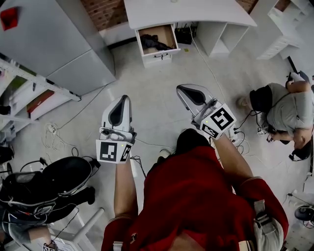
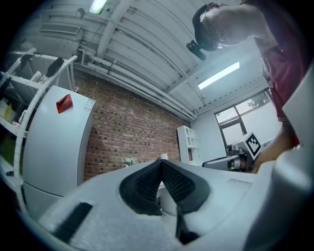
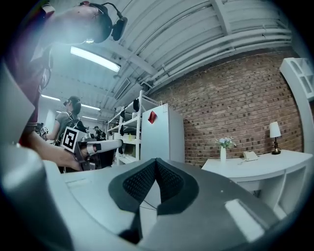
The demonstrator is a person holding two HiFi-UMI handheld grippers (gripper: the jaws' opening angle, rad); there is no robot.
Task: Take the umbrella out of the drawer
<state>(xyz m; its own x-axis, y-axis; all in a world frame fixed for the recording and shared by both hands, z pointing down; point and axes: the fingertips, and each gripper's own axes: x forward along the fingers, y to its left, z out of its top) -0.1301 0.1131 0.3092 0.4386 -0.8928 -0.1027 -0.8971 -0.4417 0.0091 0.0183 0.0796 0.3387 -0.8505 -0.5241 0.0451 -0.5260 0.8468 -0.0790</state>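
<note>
Both hand-held grippers are squeezed fully closed with nothing in them: the left hand-held gripper (image 1: pixel 123 99) and the right hand-held gripper (image 1: pixel 182 88) just hang out in front over bare floor. The umbrella (image 1: pixel 155 43), that dark bundle, sits in the open drawer (image 1: pixel 158 55) under the white surface (image 1: pixel 196 11). It's straight ahead and well apart from both. Its long axis looks to run roughly side to side across the drawer, slightly skewed. I'd say the right one is a bit nearer. Plenty of open floor to walk in, though a cable (image 1: pixel 208 68) trails on the right and the grey fridge (image 1: pixel 59 44) crowds the left. The jaws need opening first, and the drawer walls leave only a top-down reach.
</note>
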